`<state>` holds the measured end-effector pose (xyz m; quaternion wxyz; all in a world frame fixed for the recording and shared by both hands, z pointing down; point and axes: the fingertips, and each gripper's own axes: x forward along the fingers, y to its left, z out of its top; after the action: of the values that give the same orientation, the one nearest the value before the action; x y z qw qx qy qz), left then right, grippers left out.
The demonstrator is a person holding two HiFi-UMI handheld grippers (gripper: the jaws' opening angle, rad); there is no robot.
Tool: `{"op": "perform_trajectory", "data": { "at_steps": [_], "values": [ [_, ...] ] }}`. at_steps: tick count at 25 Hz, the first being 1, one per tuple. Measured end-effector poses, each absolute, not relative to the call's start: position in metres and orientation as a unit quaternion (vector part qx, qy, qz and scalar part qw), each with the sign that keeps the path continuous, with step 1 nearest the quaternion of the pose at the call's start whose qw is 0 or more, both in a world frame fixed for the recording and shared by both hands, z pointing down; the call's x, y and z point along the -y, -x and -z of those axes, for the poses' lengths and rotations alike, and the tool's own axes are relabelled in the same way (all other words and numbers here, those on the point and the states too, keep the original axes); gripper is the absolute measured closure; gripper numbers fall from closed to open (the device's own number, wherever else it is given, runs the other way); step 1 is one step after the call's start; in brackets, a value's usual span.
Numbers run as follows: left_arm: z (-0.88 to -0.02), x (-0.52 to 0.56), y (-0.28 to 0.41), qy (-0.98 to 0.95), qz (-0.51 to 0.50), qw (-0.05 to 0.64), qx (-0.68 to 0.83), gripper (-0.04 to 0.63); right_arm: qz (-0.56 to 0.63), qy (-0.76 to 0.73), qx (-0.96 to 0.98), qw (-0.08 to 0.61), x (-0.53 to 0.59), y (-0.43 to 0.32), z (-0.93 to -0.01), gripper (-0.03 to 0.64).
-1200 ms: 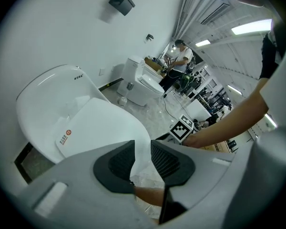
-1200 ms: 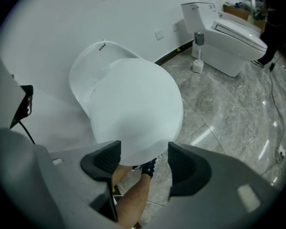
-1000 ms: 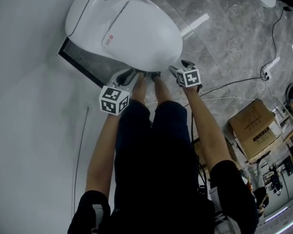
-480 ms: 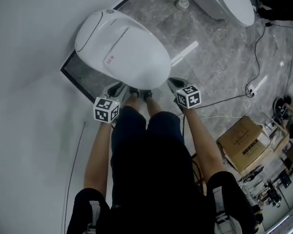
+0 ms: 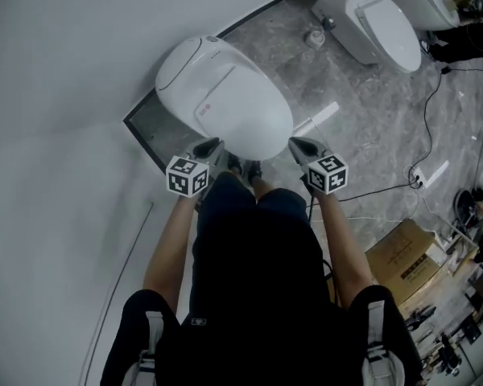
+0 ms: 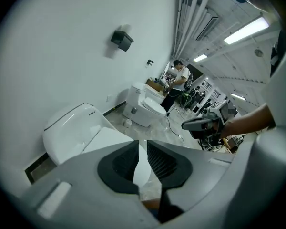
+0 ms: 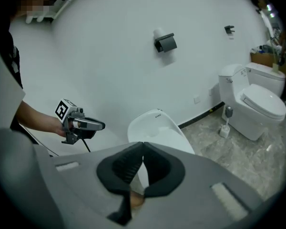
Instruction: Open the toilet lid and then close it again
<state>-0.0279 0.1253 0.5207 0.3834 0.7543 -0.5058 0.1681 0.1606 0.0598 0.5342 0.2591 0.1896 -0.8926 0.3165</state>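
The white toilet [image 5: 195, 71] stands at the left edge of the grey marble floor [image 5: 362, 127], backed against the white wall [image 5: 56, 95]; its lid [image 5: 245, 115] lies flat down; a small red mark [image 5: 203, 112] sits on the lid toward the rear, too small to read; a short row of dark specks at the very back is no more legible.

The left tongs [image 5: 208, 146] hang by the left of the lid's front rim, apart from it; their jaws have just been closing and stand a narrow slit apart with nothing between them; their cube [image 5: 187, 175] bears black-and-white square markers and no letters.

The right tongs [image 5: 298, 145] hang by the right of the front rim, also clear of it; their tips meet, clamped on nothing; their cube [image 5: 328, 174] carries the same kind of markers.

On the wall above the toilet a dark box [image 7: 165, 43] shows no readable writing.

Further right, a second toilet [image 5: 378, 22] stands at the floor's far edge, lid down; a white power strip [image 5: 432, 174] lies on a black cable [image 5: 428, 127]; a cardboard box [image 5: 402, 256] sits near the floor's lower right corner, its print too small to read.
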Motion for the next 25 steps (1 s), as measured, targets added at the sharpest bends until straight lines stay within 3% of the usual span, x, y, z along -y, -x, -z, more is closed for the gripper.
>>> {"op": "perform_trajectory", "data": {
  "at_steps": [9, 16, 25],
  "values": [
    [-0.477, -0.140, 0.013, -0.766, -0.151, 0.357, 0.513, 0.561, -0.217, -0.133, 0.921, 0.296, -0.082, -0.143, -0.493, 0.614],
    [-0.461, -0.154, 0.016, -0.760, -0.140, 0.349, 0.530, 0.561, -0.201, -0.122, 0.930, 0.281, -0.093, -0.144, -0.468, 0.614],
    [-0.448, -0.156, 0.003, -0.774, -0.199, 0.303, 0.520, 0.561, -0.181, -0.106, 0.937, 0.278, -0.091, -0.145, -0.461, 0.614]
  ]
}}
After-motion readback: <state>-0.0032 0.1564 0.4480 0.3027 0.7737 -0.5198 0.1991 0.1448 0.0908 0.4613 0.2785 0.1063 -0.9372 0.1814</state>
